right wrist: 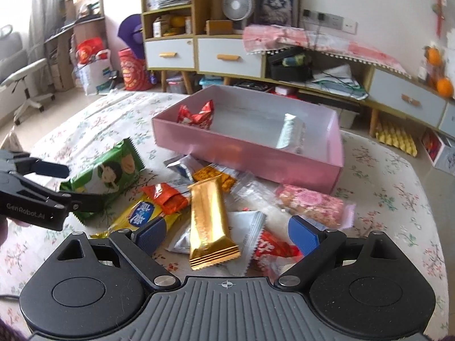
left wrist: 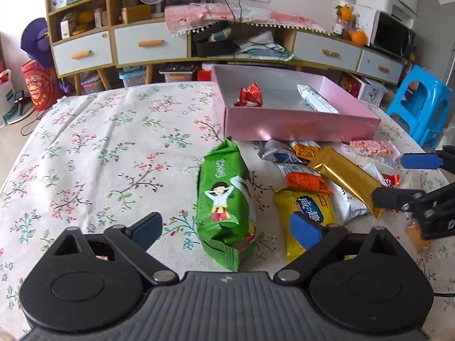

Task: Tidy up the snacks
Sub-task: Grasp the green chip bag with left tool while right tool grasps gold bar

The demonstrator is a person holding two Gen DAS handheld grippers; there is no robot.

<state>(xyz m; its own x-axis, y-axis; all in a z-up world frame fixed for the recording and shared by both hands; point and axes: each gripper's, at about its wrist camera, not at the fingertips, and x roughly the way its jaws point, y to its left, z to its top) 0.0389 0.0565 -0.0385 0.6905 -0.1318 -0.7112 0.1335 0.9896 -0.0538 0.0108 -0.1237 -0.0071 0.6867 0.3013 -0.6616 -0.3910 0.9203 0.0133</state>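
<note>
A green biscuit pack [left wrist: 224,199] lies on the floral tablecloth between the fingers of my open left gripper [left wrist: 227,228]; neither pad touches it. My right gripper [right wrist: 227,234] is open over a heap of snacks, with a gold bar [right wrist: 210,221] lying between its fingers, untouched. Around the bar lie a yellow packet [right wrist: 142,213], an orange packet [right wrist: 167,199], a pink bar [right wrist: 310,201] and a red packet [right wrist: 270,250]. Behind the heap stands a pink box [right wrist: 241,153] holding a red packet [right wrist: 196,116] and a white packet [right wrist: 293,132].
The table's left half [left wrist: 99,147] carries only the floral cloth. Beyond the table stand a low cabinet with drawers [left wrist: 150,45] and a blue plastic stool [left wrist: 421,105] at the right. My left gripper [right wrist: 82,184] shows at the left edge of the right wrist view.
</note>
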